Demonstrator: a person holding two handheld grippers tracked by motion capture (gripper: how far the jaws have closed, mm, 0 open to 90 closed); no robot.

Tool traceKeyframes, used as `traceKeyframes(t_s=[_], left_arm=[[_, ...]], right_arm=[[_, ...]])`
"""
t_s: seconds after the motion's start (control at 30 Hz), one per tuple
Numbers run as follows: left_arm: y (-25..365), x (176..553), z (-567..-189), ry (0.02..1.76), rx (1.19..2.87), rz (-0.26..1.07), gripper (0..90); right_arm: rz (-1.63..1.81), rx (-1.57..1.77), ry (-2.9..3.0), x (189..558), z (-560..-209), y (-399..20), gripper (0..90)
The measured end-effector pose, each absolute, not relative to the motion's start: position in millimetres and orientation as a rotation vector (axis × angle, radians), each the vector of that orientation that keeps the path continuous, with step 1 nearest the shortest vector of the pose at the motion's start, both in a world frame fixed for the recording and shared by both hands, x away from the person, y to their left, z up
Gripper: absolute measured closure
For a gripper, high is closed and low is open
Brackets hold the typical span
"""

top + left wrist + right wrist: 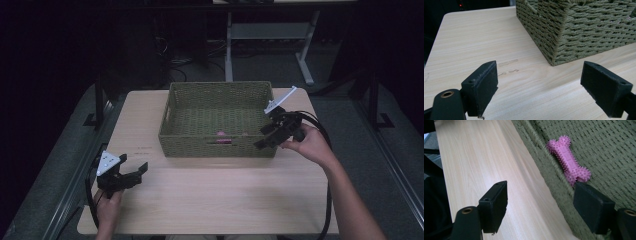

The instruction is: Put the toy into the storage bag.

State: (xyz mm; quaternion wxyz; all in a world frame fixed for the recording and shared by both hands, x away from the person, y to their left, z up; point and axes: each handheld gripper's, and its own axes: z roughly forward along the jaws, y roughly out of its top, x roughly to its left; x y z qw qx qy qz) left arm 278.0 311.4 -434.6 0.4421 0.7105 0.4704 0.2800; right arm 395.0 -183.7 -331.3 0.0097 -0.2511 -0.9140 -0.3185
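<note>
A green woven basket (185,142) stands at the back middle of the light wooden table (210,195). A pink spiky bone-shaped toy (569,161) lies on its floor close to the front wall; it also appears as the pink toy (223,137) in the high view. My right gripper (267,136) hovers open over the basket's front right corner, one jaw over the table and the other over the basket, nothing between them. My left gripper (134,172) rests open near the table's front left edge, pointing at the basket's corner (554,57), empty.
The basket wall (554,185) runs between the right jaws. Bare tabletop (524,85) stretches in front of the basket. Beyond the table are a white desk frame (305,55) and cables on a dark floor.
</note>
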Motion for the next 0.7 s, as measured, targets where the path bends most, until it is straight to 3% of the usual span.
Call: traceKeyframes(t_s=[0.7], left_arm=[[310.6,277.8,-434.8,1.169,1.765,0.694,13.9]], right_arm=[[-1.03,-0.806,-2.806,372.7,-358.1,-200.1,27.1]])
